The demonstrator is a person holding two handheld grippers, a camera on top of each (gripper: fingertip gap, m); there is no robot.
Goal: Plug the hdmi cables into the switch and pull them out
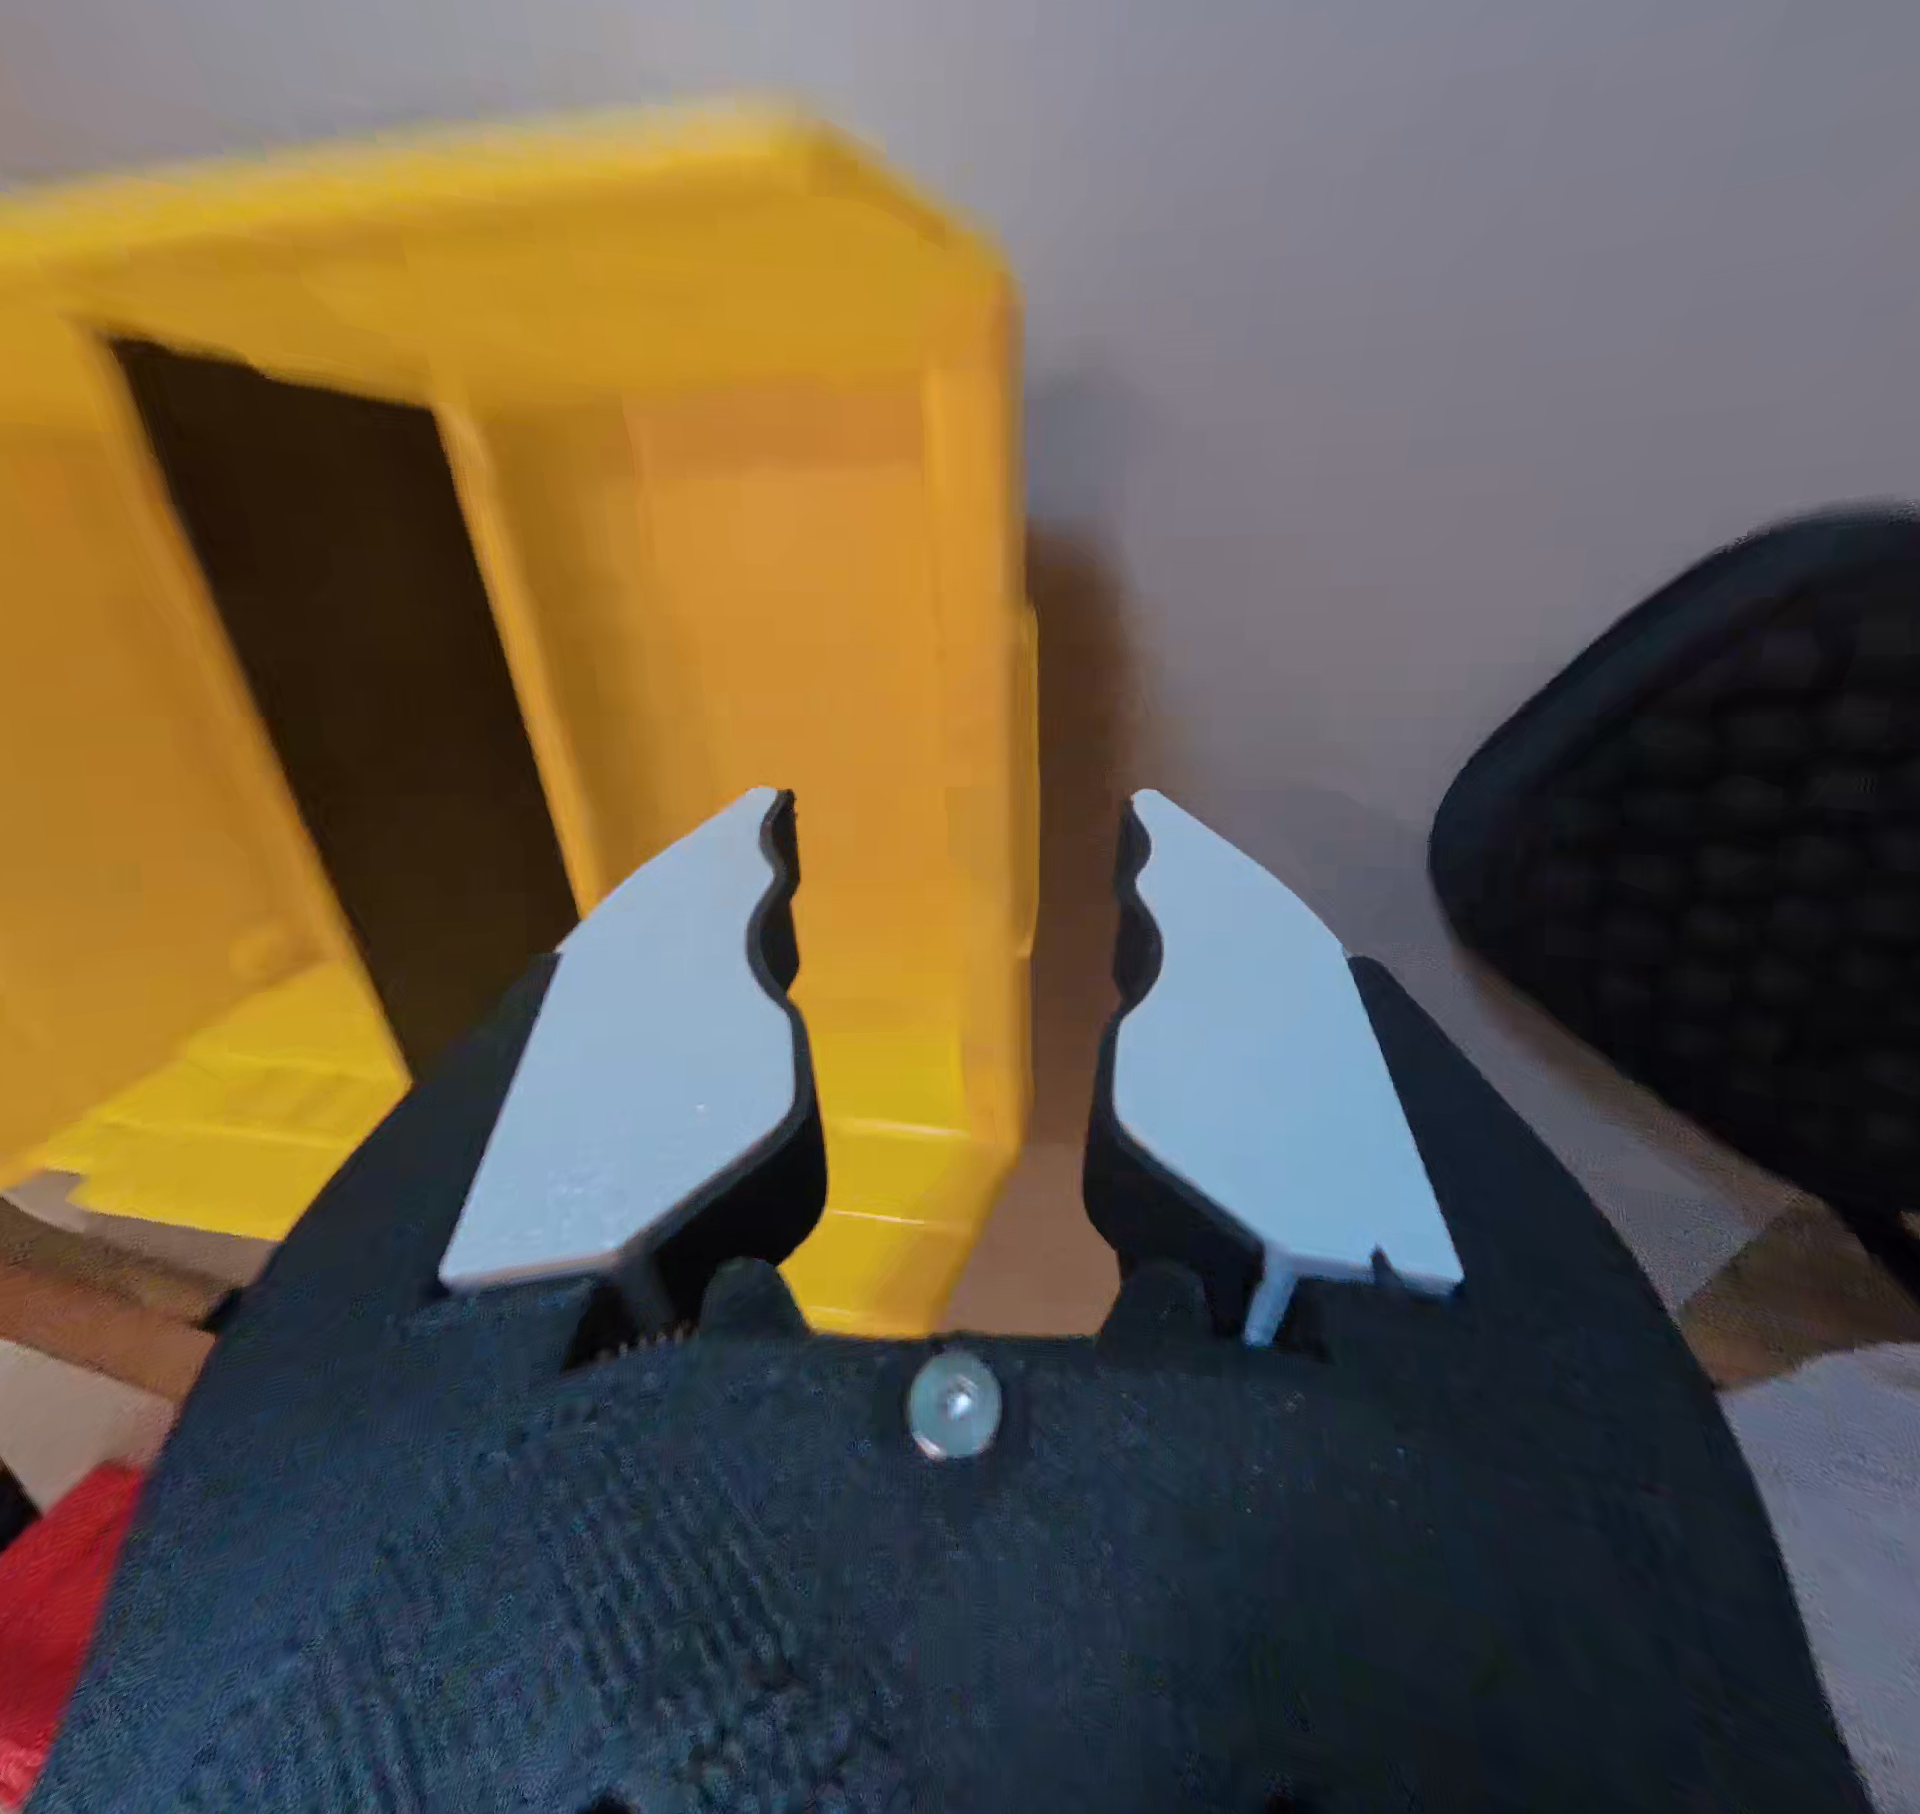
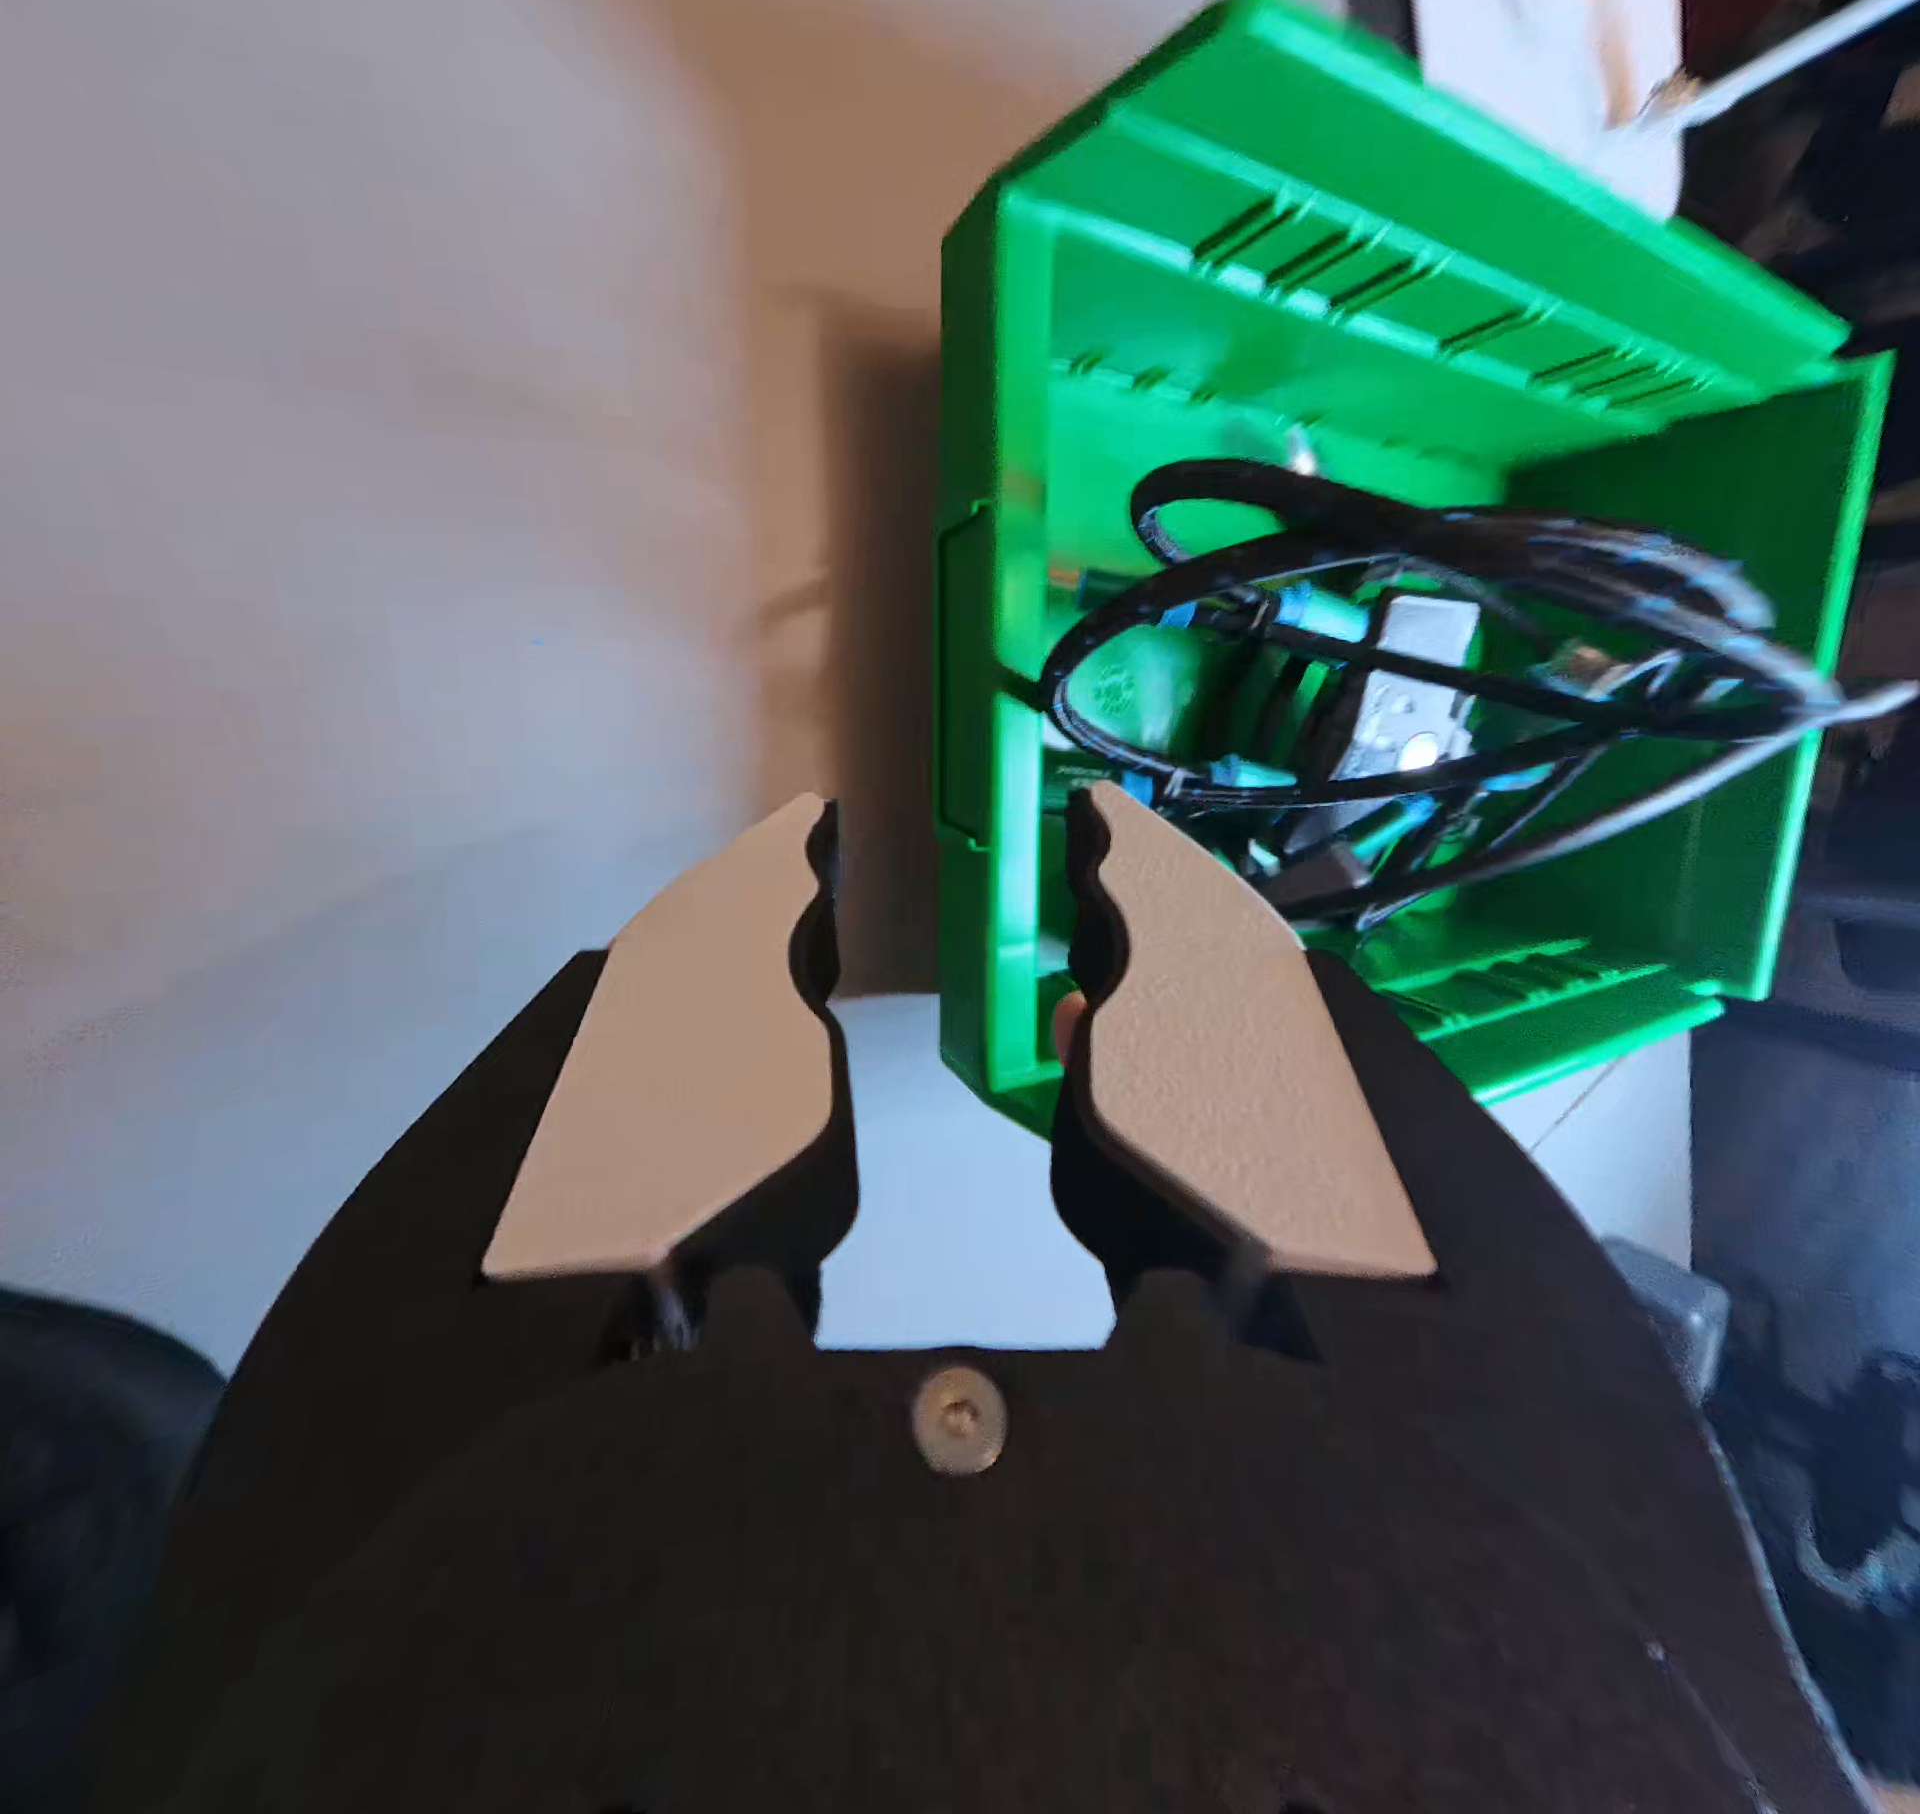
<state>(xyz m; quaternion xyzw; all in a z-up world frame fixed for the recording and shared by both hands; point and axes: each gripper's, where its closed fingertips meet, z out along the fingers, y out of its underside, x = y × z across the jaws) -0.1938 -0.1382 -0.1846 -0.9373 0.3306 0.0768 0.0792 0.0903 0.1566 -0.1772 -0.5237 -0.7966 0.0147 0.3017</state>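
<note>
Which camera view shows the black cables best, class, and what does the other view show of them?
The right wrist view: the black cables lie coiled inside the green bin, ahead of the open right gripper. The left wrist view shows none of them, only a yellow bin beyond the open left gripper.

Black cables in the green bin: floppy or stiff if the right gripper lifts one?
Likely floppy: the black cables lie in loose overlapping loops inside the green bin. Probably tangled, so lifting one may drag others. The right gripper is open and holds nothing.
</note>
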